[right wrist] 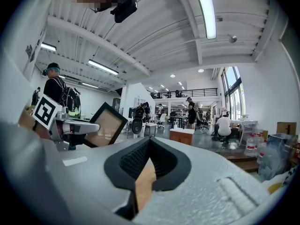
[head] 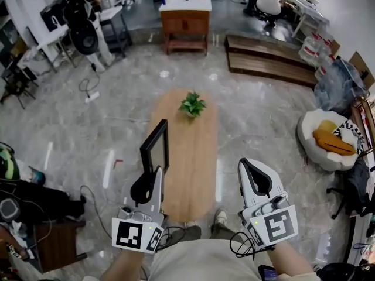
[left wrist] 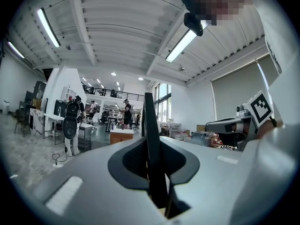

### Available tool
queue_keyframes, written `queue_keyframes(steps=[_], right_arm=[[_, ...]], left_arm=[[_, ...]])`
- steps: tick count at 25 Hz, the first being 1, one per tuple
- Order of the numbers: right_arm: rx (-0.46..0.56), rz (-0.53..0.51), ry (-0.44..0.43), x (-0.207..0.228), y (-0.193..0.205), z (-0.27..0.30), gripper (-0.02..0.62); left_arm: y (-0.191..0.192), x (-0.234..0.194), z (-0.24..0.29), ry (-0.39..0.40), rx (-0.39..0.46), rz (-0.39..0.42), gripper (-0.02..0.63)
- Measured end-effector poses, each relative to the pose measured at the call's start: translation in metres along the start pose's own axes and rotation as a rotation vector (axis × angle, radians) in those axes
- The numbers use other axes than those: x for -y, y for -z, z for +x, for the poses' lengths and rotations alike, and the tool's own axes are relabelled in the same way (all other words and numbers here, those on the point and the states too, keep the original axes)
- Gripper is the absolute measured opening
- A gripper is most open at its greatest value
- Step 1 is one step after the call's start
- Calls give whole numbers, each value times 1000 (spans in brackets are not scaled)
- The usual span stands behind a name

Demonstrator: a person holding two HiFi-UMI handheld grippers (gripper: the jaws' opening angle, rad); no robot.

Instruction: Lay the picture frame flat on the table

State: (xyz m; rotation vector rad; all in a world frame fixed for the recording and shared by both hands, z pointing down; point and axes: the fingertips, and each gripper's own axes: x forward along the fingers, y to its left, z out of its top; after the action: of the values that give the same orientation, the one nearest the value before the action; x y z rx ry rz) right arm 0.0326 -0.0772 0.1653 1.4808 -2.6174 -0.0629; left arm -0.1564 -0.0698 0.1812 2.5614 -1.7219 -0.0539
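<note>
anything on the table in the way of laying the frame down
Nothing visible. The picture frame is upright in the left gripper by the left side of the table, and the wood beside it is bare. A plant sits at the far end only.

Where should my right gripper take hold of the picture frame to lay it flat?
Probably the free far border of the picture frame, coming from its right. It is held upright, the left gripper clamped on its near border; the right gripper is shut and empty.

Right gripper [right wrist: 149, 141] jaws together, empty; picture frame [right wrist: 107, 124] tilted in left gripper [right wrist: 93, 127] at left.
</note>
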Motion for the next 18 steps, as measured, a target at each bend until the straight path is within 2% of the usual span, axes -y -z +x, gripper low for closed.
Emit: queue_keyframes(steps=[9, 18], right_arm=[[-23, 23, -29, 32, 18, 22, 2], [-63, 16, -43, 50, 53, 68, 2]], left_arm=[[12, 6, 29, -22, -34, -48, 64], [65, -3, 92, 37, -107, -204, 64]])
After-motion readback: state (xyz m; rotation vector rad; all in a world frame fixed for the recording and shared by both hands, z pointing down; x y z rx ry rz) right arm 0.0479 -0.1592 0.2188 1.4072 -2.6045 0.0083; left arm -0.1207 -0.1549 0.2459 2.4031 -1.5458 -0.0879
